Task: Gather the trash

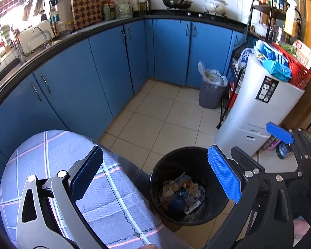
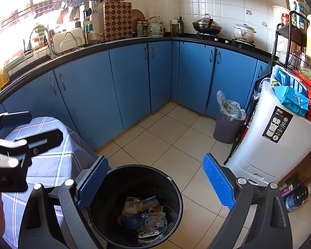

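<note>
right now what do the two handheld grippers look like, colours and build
Both match. The left gripper has two flat fingers faced with bright blue, finely dimpled pads with sawtooth edges, on black and grey metal linkages joined by silver rivets. The right gripper has the same blue pads and dark frame. In the right wrist view, the left gripper's black body carries partly cut-off white lettering. No cables or sleeves show.

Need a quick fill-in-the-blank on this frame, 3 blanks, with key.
1. Both tools, the left tool and the right tool, are ____ and hold nothing.
2. The trash lies inside the ____ bin.
3. The grey bin near the cabinets is lined with a plastic ____.

Missing words: open; black; bag
</note>
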Tool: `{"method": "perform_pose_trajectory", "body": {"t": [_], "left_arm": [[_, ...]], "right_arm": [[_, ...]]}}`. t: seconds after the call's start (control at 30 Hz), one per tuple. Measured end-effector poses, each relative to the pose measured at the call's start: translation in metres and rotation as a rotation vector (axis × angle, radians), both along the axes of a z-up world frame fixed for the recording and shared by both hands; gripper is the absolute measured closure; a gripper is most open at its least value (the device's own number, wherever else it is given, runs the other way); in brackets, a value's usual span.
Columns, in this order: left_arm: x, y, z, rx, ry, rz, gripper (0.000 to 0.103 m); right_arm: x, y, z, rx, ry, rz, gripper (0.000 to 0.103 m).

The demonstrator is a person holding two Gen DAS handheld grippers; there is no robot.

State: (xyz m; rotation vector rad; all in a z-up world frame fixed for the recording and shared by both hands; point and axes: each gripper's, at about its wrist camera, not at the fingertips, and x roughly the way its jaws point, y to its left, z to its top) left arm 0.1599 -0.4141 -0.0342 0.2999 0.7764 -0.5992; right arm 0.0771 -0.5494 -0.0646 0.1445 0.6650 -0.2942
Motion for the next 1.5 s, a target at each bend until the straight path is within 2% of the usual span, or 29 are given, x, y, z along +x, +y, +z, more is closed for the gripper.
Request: {"method": "perform_pose_trajectory", "body": {"t": [0.7,1.0,1.27,1.5], "left_arm": [[0.0,0.005,-0.002,0.034,-0.006,0.02,0.003],[0.0,0.005,-0.003,0.037,0.021,-0.001,0.003],[-0.002,0.007,-0.002,0.022,0.013,-0.001,0.003],[0.003,0.015,0.002,-0.041,0.043,-0.007,0.003]], "right_arm": [[0.001,0.001,-0.001,-0.014,0.018,-0.004,0.013],[0.002,0.0,-0.003,-0.015,0.023,-0.004,0.013],[0.003,-0.001,-0.006,-0.013,0.028,-0.005,0.013],[0.003,-0.001,-0.007,-0.012,0.029,-0.003,0.013]]}}
